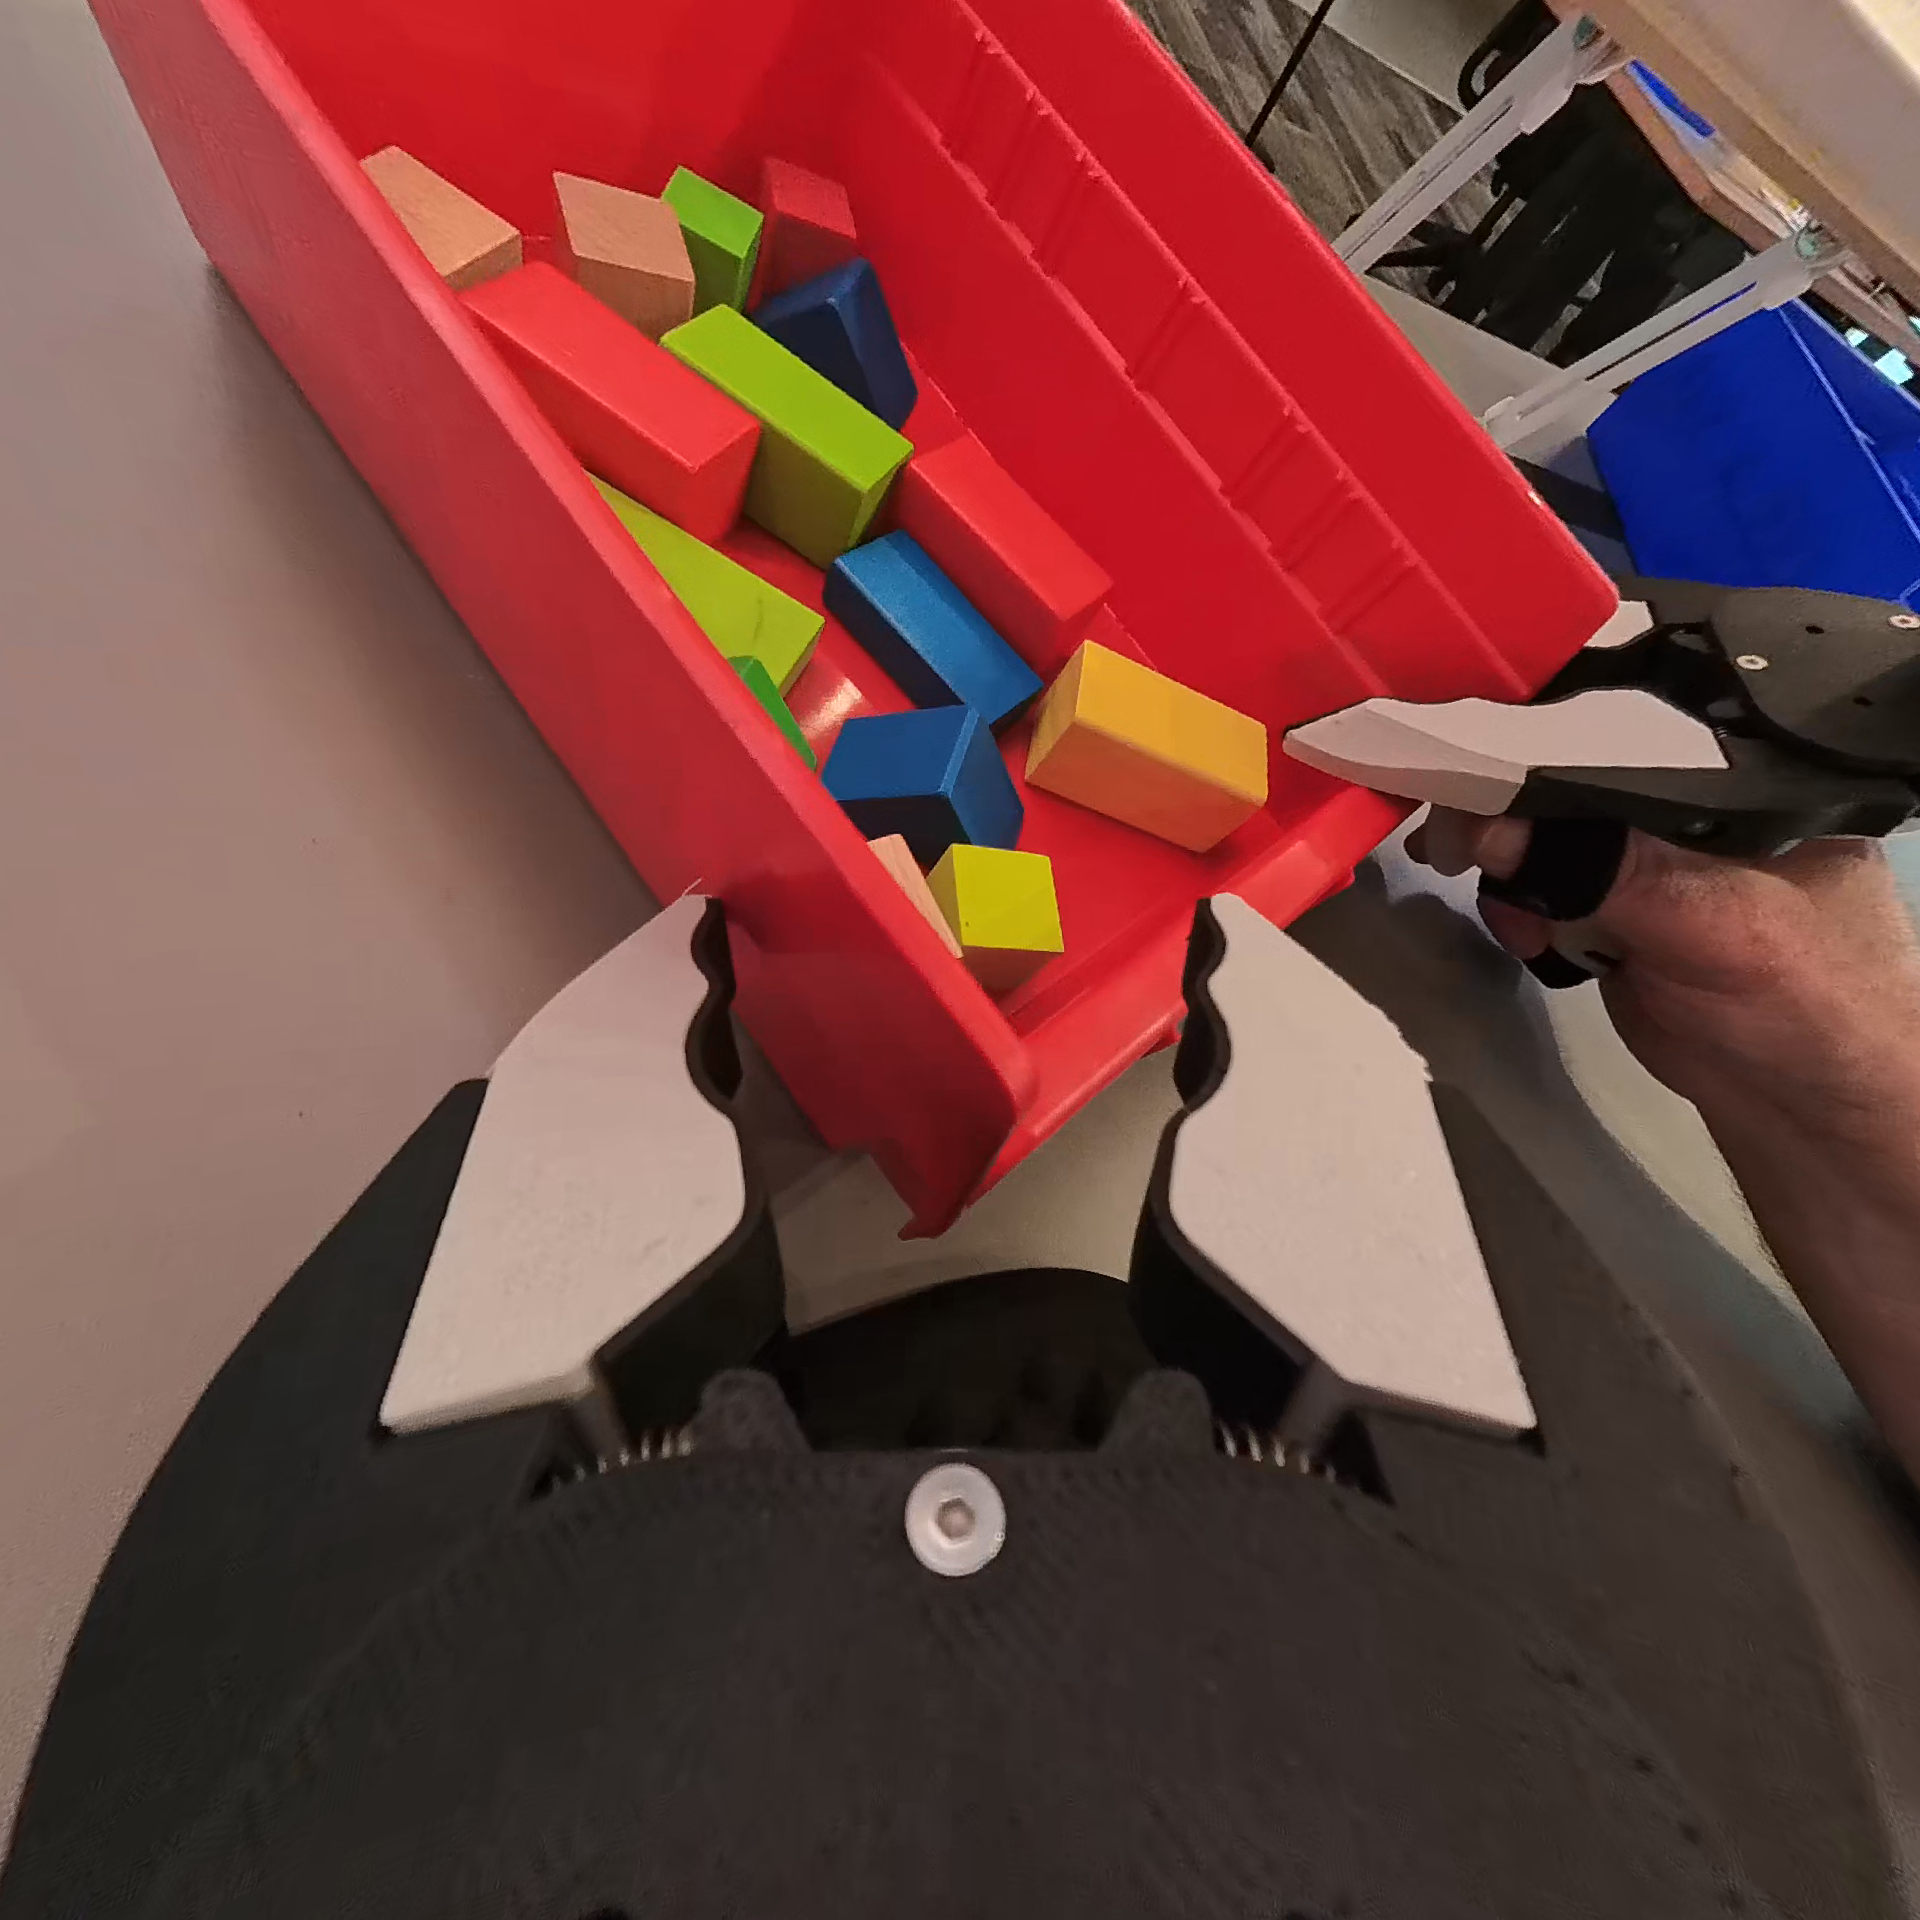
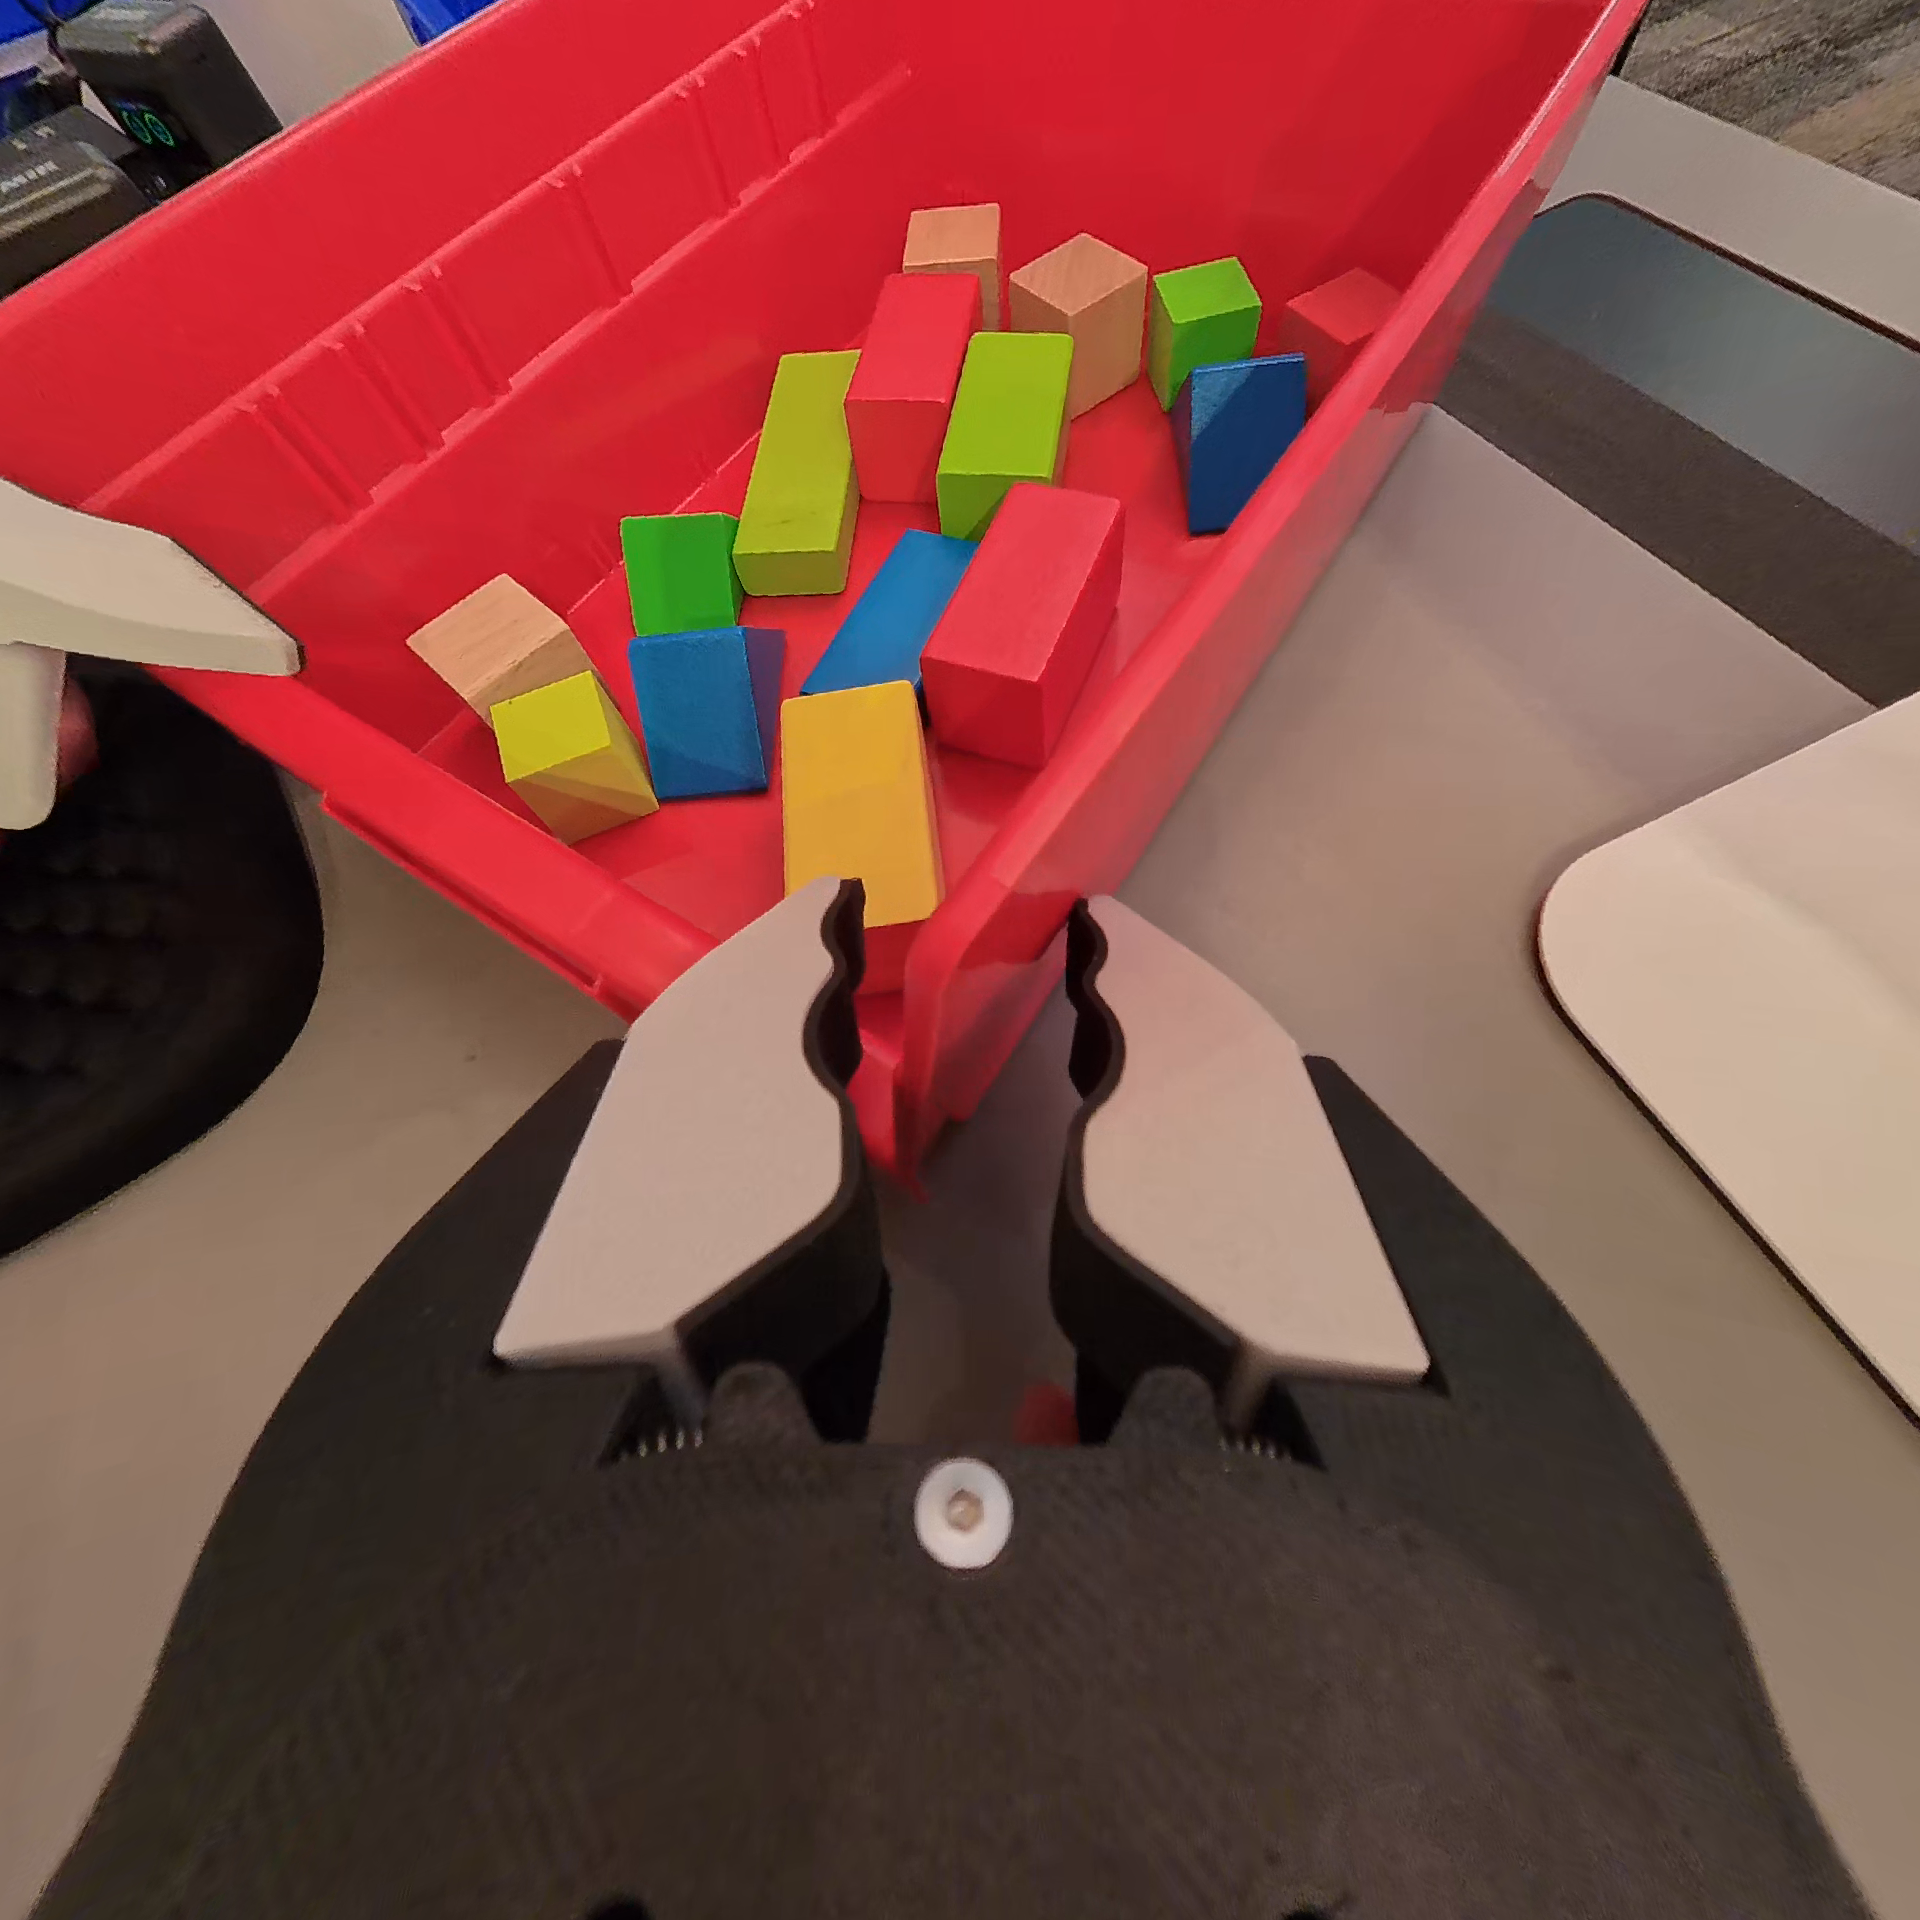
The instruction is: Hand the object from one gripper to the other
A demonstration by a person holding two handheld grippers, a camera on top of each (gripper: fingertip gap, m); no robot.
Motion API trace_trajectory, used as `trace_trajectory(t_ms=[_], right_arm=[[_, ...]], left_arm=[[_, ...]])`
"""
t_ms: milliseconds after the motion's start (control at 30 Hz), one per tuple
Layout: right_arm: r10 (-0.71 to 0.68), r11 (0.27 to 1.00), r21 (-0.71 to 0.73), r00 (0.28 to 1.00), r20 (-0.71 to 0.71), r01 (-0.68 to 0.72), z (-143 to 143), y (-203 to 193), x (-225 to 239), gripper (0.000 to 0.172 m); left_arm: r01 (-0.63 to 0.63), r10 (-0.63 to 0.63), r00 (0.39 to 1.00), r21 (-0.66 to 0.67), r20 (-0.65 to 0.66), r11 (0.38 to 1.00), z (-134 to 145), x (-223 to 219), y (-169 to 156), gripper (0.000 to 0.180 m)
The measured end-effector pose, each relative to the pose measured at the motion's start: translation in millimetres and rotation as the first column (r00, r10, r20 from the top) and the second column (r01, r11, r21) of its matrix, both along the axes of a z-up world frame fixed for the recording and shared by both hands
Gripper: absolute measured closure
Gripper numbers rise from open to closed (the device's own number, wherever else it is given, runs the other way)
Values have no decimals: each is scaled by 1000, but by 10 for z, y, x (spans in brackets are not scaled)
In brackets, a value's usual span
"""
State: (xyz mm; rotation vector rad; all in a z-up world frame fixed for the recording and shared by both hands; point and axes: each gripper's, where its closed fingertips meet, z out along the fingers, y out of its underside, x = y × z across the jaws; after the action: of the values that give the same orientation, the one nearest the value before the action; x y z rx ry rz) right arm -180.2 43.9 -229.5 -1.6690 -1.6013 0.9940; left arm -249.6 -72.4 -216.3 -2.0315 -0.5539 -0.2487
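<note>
A red bin (image 1: 499,540) stands on the grey table and holds several wooden blocks: red, green, blue, yellow and plain wood. A yellow-orange block (image 1: 1148,743) lies near its near end, next to a blue block (image 1: 920,769) and a small yellow block (image 1: 1003,899). My left gripper (image 1: 956,912) is open wide and empty over the bin's near corner. My right gripper (image 2: 964,904) is open and empty. Its fingers straddle the bin's corner wall (image 2: 987,935) without pressing on it, just short of the yellow-orange block (image 2: 857,795). A right gripper finger (image 1: 1455,748) also shows in the left wrist view.
A blue bin (image 1: 1766,468) stands beyond the red one. A white board (image 2: 1745,997) and a dark mat (image 2: 1683,540) lie on the table to the right. Black devices (image 2: 125,73) sit at the far left. A left gripper finger (image 2: 156,613) reaches in at the bin's rim.
</note>
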Motion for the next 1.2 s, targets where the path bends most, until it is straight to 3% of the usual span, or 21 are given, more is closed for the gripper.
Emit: trace_trajectory(t_ms=[1200], right_arm=[[12,1000,-17,1000,-20,-12,11,-67,-17,133]], left_arm=[[-28,27,999,17,46,999,-49,-133,25,100]])
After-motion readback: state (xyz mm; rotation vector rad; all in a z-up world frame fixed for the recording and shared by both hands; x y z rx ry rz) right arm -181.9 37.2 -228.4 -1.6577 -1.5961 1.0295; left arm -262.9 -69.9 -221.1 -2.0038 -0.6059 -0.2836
